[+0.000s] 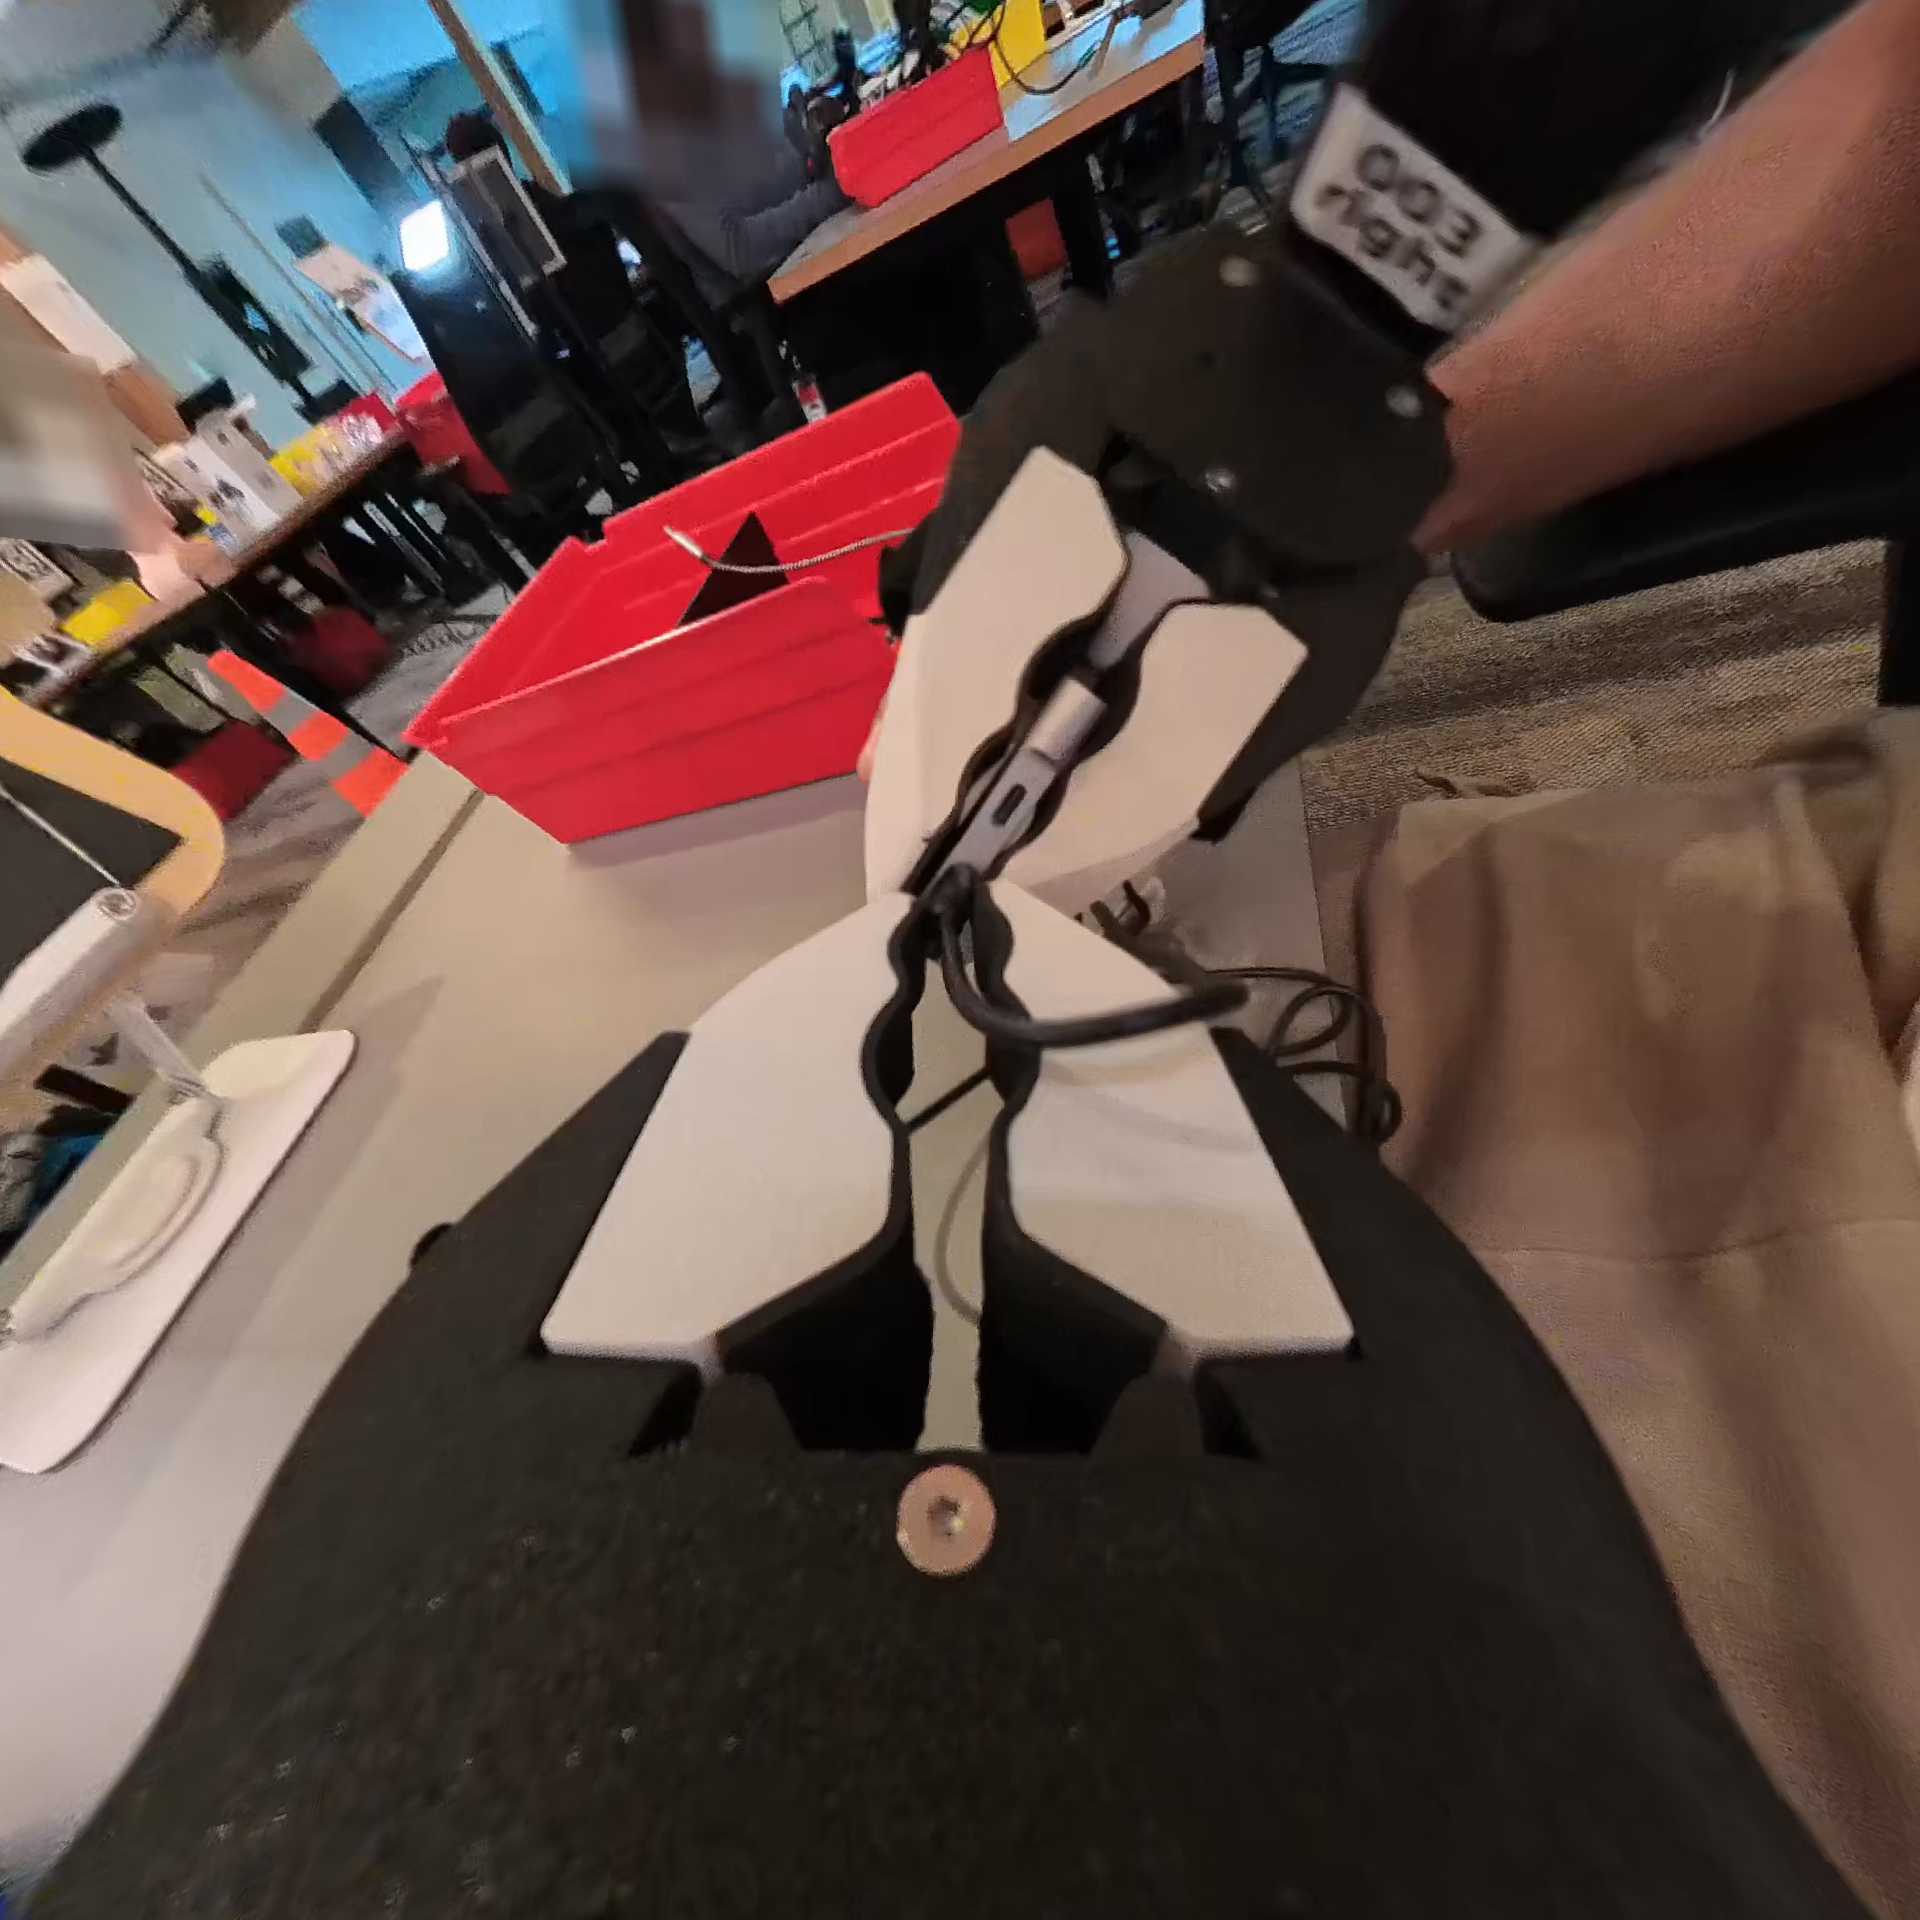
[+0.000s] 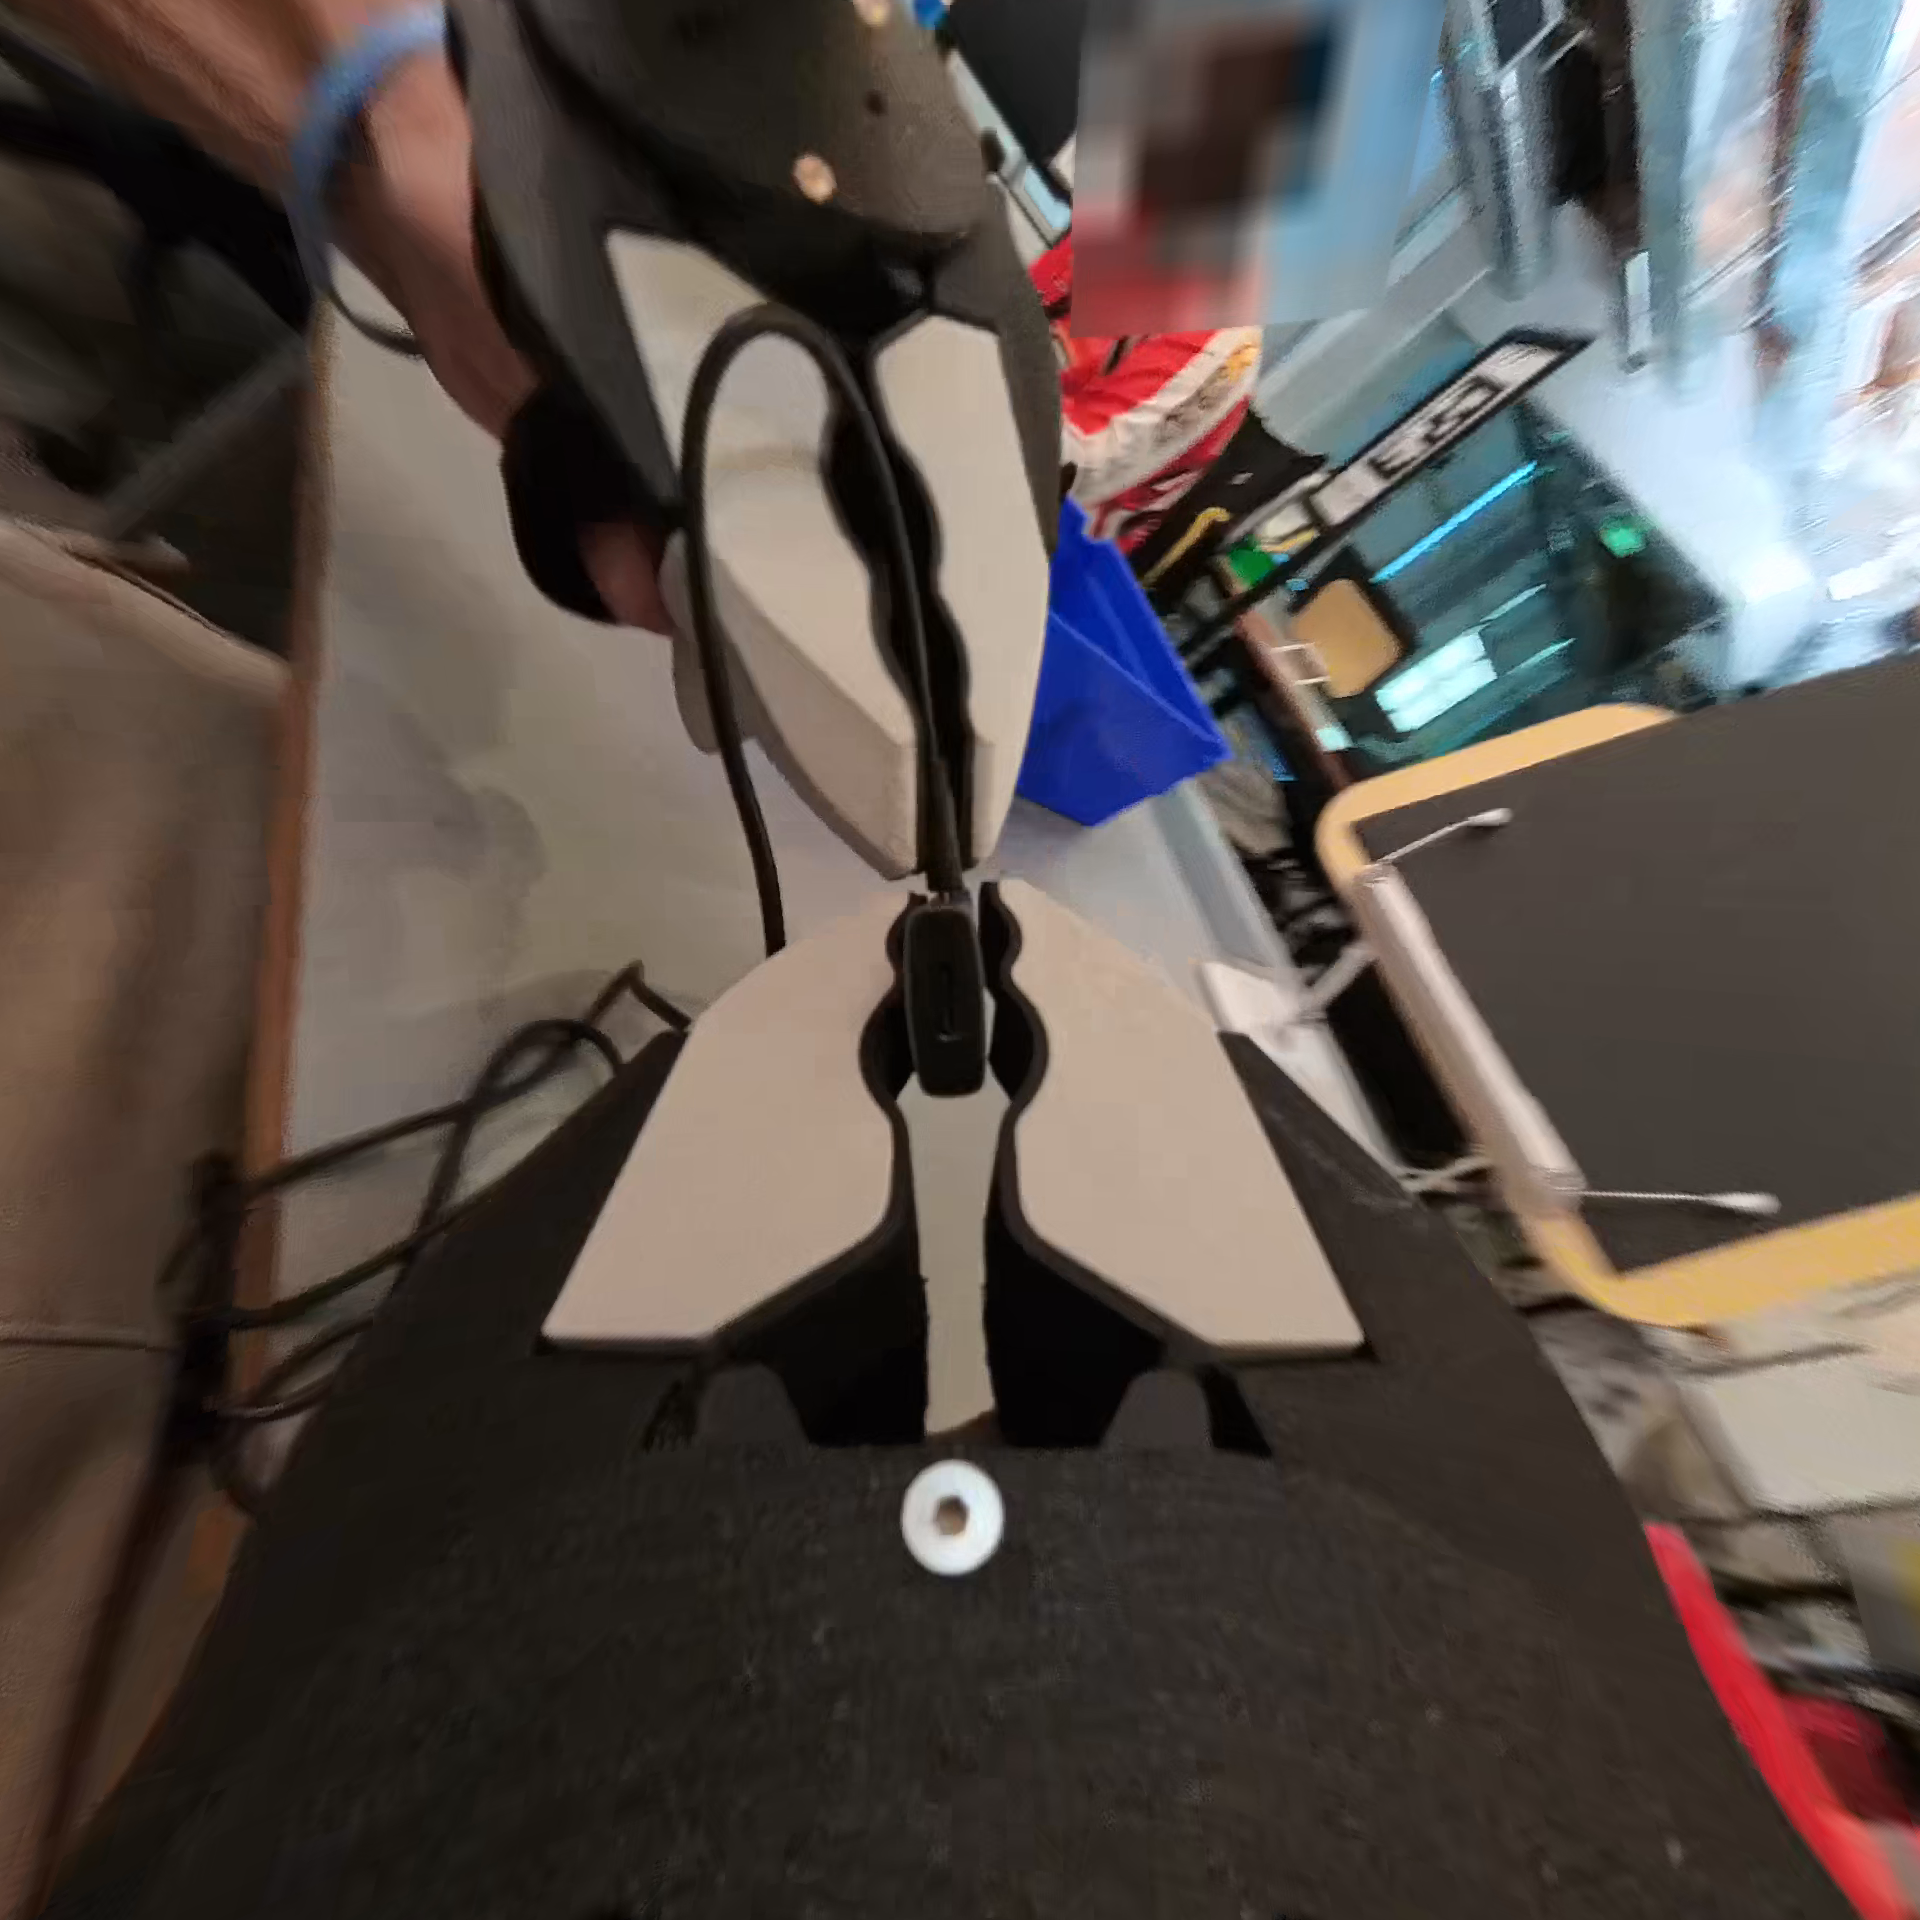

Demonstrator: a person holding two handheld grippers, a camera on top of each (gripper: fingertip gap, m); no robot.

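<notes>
My left gripper (image 1: pixel 935 914) is shut on a thin black cable (image 1: pixel 1091 1023) right at its fingertips, and the cable loops off to the right. My right gripper (image 1: pixel 966 873) comes in from the upper right, tip to tip with the left. It is shut on a small dark grey connector block (image 1: pixel 1039 748) with a slot at the cable's end. In the right wrist view the right gripper (image 2: pixel 945 904) pinches the block (image 2: pixel 943 1008). The left gripper (image 2: pixel 935 862) points down from above with the cable (image 2: pixel 920 644) between its fingers. Both are held above a grey table (image 1: pixel 623 987).
A red bin (image 1: pixel 665 707) stands on the table beyond the grippers and a blue bin (image 2: pixel 1112 707) behind the left gripper. A white stand base (image 1: pixel 156 1195) lies at the left. Beige cloth (image 1: pixel 1662 1143) lies to the right. Slack cable (image 2: pixel 416 1143) coils on the table.
</notes>
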